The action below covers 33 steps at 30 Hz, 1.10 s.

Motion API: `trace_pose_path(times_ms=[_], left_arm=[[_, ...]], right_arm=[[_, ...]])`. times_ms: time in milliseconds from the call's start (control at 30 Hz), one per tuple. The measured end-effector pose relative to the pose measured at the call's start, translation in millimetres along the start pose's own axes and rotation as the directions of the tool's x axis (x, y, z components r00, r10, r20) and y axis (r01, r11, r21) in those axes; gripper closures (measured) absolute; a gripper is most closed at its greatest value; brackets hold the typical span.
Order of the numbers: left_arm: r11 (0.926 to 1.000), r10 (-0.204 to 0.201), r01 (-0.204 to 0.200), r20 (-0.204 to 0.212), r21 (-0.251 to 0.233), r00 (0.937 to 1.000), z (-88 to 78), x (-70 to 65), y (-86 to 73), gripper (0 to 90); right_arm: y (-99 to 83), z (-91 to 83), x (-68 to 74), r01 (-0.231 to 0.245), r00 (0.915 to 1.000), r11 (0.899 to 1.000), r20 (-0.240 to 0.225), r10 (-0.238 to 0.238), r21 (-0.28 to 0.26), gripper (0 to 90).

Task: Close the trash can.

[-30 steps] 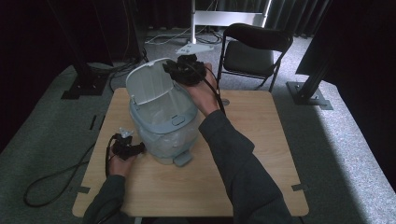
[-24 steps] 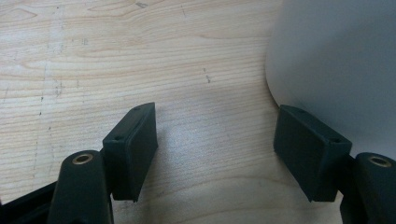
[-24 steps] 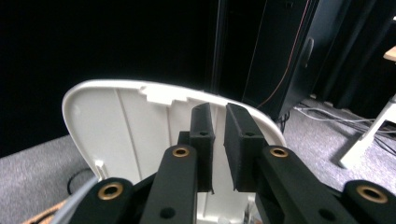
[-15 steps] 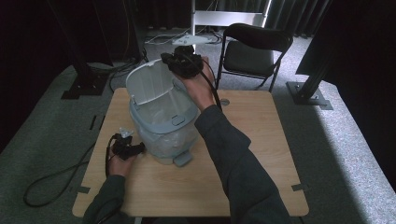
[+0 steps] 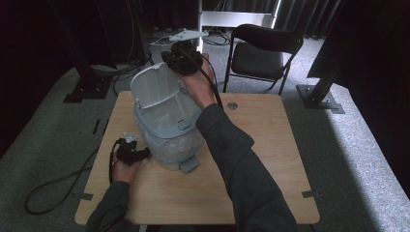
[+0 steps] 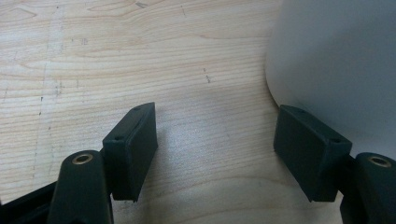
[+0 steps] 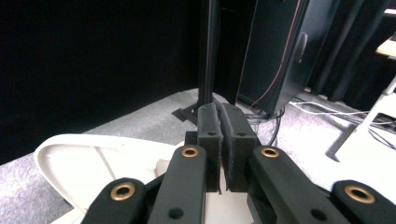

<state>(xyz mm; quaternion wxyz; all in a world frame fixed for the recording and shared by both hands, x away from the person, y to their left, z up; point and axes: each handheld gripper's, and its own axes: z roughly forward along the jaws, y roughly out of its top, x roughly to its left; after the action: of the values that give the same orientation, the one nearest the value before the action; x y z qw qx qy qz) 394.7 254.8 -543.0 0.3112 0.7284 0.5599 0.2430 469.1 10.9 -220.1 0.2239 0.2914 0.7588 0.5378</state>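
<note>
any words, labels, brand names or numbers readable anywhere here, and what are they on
None: no text can be read in any view.
The pale grey plastic pedal bin and its raised lid show no label or brand mark.
The light wooden table bears only grain and small scuffs.
The black folding chair shows no marking.

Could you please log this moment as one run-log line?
bin lid: raised | right gripper: shut, at lid's top edge | left gripper: open, beside pedal bin on table
</note>
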Motion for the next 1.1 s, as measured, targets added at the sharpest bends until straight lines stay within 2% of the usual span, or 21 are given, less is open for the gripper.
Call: trace_pose_path(times_ms=[133,233,400,533,667,900,1100], left_arm=[[1.0000,0.002,-0.002,0.000,-0.001,1.0000,0.1,0.0,-0.1,30.3],[1.0000,0.003,-0.003,0.000,-0.001,1.0000,0.1,-0.1,-0.1,30.3],[1.0000,0.007,-0.007,-0.002,0.000,1.0000,0.0,-0.2,-0.2,30.4],[1.0000,0.007,-0.007,-0.002,0.000,1.0000,0.0,-0.3,-0.2,30.4],[1.0000,0.006,-0.006,-0.003,0.000,1.0000,0.0,-0.3,-0.2,30.3],[1.0000,0.006,-0.006,-0.003,0.000,1.0000,0.0,-0.4,-0.2,30.4],[1.0000,0.006,-0.006,-0.005,0.000,1.0000,-0.2,-0.6,-0.4,30.3]], right_arm=[[-2.8,-9.2,0.0,0.044,0.9990,0.998,-0.009,-0.044,0.039,89.5],[-11.3,-19.7,-0.3,0.055,0.9982,0.997,-0.028,-0.054,0.053,89.7],[-46.7,-39.7,0.7,0.031,0.9952,0.997,-0.095,-0.024,0.072,89.8],[-82.4,-47.7,5.8,0.057,0.9911,0.993,-0.125,-0.044,0.104,89.9],[-101.4,-50.6,8.9,0.062,0.9881,0.992,-0.147,-0.045,0.110,90.0],[-117.3,-52.7,24.1,0.131,0.9784,0.985,-0.175,-0.110,0.115,90.0],[-122.3,-55.4,26.7,0.119,0.9777,0.989,-0.185,-0.100,0.093,90.0]])
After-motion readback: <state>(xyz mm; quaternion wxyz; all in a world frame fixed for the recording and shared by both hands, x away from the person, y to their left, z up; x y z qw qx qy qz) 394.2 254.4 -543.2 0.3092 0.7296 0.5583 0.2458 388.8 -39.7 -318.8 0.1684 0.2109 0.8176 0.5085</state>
